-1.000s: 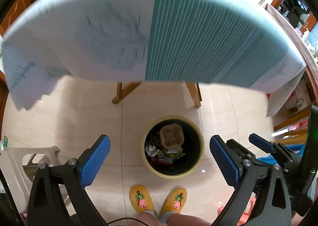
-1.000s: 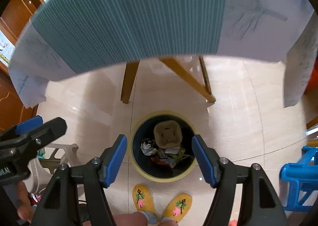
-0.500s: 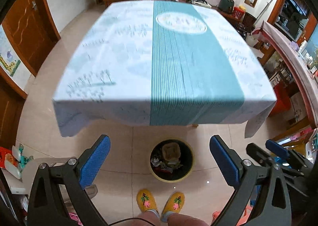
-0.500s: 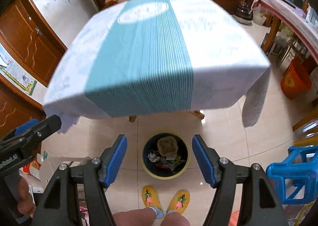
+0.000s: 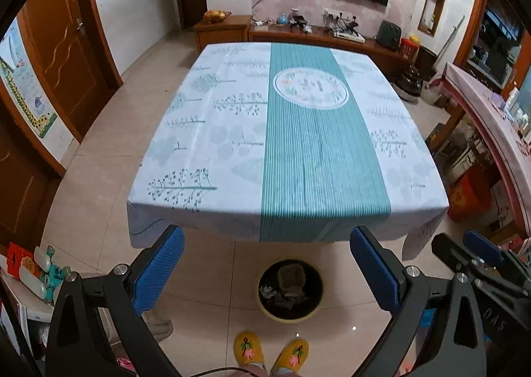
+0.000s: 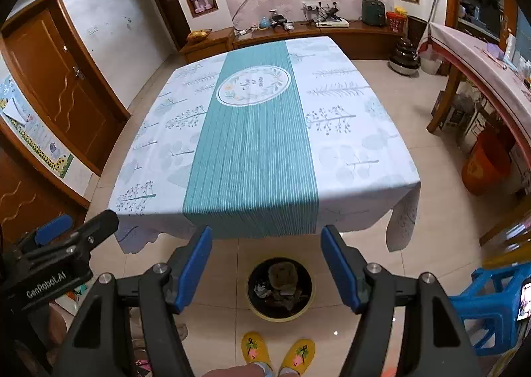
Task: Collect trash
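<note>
A round bin (image 5: 290, 290) with a yellowish rim stands on the floor just in front of the table, with crumpled paper, wrappers and a brown cup-like piece inside; the right wrist view shows the bin (image 6: 280, 290) too. My left gripper (image 5: 267, 244) is open and empty, high above the bin. My right gripper (image 6: 266, 244) is open too, with nothing between its blue pads. Each gripper shows at the edge of the other's view. The table (image 5: 232, 144) carries a white and teal cloth with nothing lying on it.
A person's feet in yellow slippers (image 5: 270, 352) stand near the bin. A blue plastic stool (image 6: 491, 304) is at the right, a pale stool (image 5: 159, 327) at the left. An orange bucket (image 6: 486, 164), a side counter (image 6: 481, 61) and a TV cabinet (image 5: 315, 38) line the room.
Both grippers have risen from below the table's edge to well above it, so the whole tabletop now shows and the bin looks smaller. Their jaws stayed open.
</note>
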The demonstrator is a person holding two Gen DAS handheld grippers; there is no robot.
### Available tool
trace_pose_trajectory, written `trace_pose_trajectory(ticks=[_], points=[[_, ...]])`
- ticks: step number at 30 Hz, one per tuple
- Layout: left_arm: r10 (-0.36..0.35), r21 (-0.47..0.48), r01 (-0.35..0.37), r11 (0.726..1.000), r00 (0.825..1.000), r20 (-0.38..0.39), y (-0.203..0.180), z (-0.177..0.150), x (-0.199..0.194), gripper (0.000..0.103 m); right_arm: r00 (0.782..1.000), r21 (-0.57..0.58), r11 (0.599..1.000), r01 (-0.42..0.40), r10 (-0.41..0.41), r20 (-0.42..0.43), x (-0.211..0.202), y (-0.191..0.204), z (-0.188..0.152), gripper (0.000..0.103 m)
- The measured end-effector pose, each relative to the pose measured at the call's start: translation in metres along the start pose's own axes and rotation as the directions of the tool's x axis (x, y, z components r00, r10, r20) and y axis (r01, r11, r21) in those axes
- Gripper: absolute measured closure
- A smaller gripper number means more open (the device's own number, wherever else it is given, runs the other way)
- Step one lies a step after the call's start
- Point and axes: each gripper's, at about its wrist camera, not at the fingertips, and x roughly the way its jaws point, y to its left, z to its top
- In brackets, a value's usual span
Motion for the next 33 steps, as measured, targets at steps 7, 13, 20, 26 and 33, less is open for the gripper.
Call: trace_pose_trajectory(ticks=[7,13,20,26,33], points=[[0.008,-0.011,-0.008,1.000,1.000,0.024,-0.007,0.003,-0.003,0.004,0.999,-0.042,0.999,-0.012,0.013,0.029,-0.005,0.003,0.007,0.035],[0.009,-0.015,-0.008,1.000,0.999,0.044,-0.011,0.004,-0.005,0.004,0.999,-0.049,0.999,-0.010,0.012,0.052,-0.009,-0.001,0.012,0.035],[0.018,0.014,-0.019,1.000,0.998,0.065,-0.021,0.004,-0.007,0.004,0.997,-0.066,0.998,-0.019,0.025,0.078,-0.013,-0.001,0.016,0.035],[0.022,0.022,-0.024,0.999,0.998,0.059,-0.023,0.004,-0.008,0.004,0.996,-0.068,0.997,-0.027,0.032,0.082,-0.012,0.000,0.018,0.035],[0.026,0.030,-0.027,0.999,0.998,0.049,-0.023,0.003,-0.008,0.004,0.997,-0.068,0.997,-0.031,0.036,0.073,-0.010,0.000,0.016,0.035]])
